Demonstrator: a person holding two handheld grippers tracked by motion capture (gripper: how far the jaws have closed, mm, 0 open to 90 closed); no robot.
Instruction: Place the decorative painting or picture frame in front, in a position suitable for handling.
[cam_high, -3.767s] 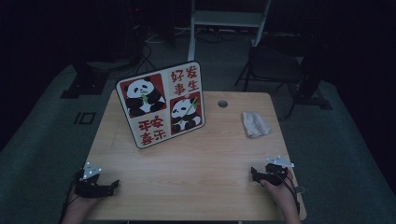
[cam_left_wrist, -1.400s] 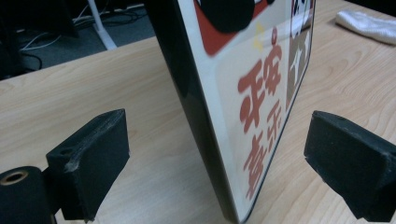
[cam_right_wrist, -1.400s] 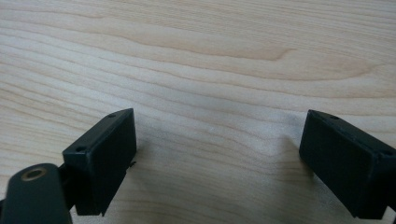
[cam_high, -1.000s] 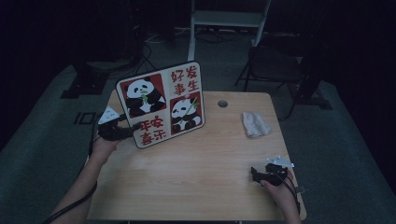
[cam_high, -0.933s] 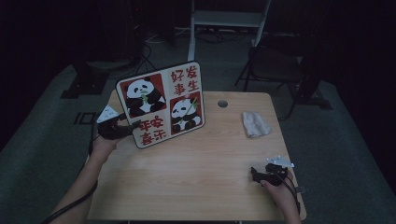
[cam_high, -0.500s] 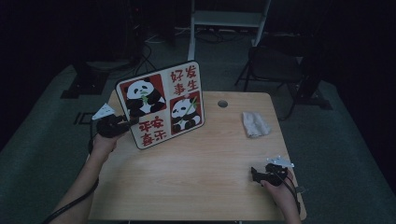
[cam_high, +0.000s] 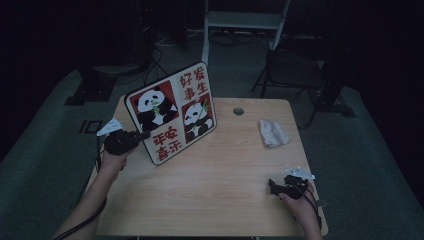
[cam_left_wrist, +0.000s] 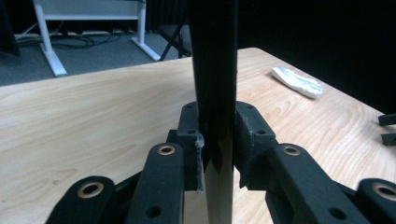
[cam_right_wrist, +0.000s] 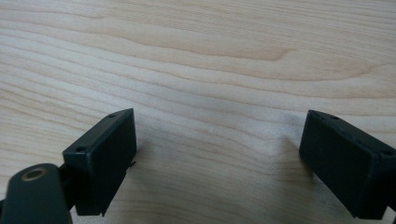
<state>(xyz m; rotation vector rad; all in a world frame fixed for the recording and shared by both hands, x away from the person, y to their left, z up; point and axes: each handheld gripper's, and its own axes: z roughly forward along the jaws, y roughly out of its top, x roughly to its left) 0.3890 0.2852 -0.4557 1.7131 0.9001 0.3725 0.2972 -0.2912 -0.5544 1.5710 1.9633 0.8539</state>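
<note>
Two tongs – left tongs (cam_high: 142, 135) clamped on the panda board's (cam_high: 172, 112) edge, right tongs (cam_high: 272, 186) wide open, empty

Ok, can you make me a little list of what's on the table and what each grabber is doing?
table: light wood, with a round hole near its far edge
panda board: a panel with two pandas and red characters, standing tilted on the table's left part
left gripper: shut on the panda board's left edge; the left gripper view shows the edge pinched between the jaws
right gripper: open, holding nothing, low over the wood at the near right
cloth: a white crumpled cloth lying far right
</note>
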